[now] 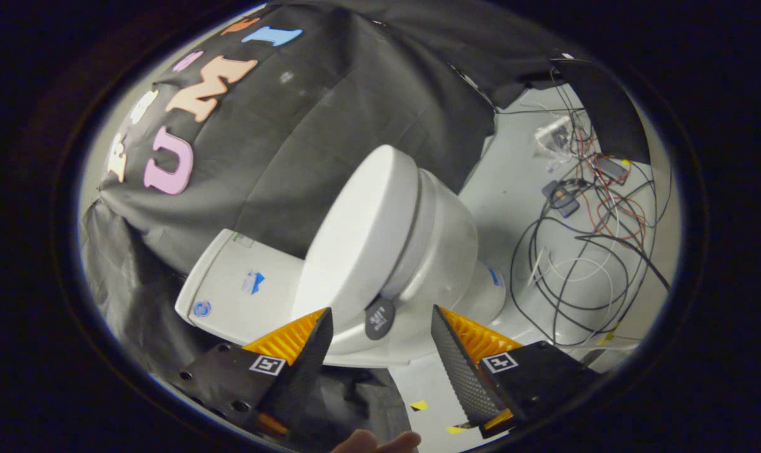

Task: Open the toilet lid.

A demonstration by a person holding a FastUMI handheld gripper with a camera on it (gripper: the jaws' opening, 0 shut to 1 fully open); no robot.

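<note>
White ceramic toilet [443,251] sat just ahead of the gripper [380,343], view rolled so the whole fixture appeared tilted. Toilet lid [361,233] was down on the seat, its smooth white top facing the camera, sitting beyond and slightly left of the gap between the fingers. Cistern [242,292] lay to the left of the lid, near the left finger, with small blue stickers [253,282] on its side. A dark round disc [380,319] sat on the toilet at the lid's near end, right between the fingertips.

Gripper jaws were wide apart, holding nothing; no finger touched the lid or the bowl.

Black cloth wall [305,126] hung behind the toilet on the far side. Right of the bowl, on the pale floor [512,189], a tangle of black, white and red cables [582,251] lay well apart from the gripper. Yellow tape bits [419,405] marked the floor near the fingers. A person's fingertips [377,442] showed at the near edge, below the gripper.
</note>
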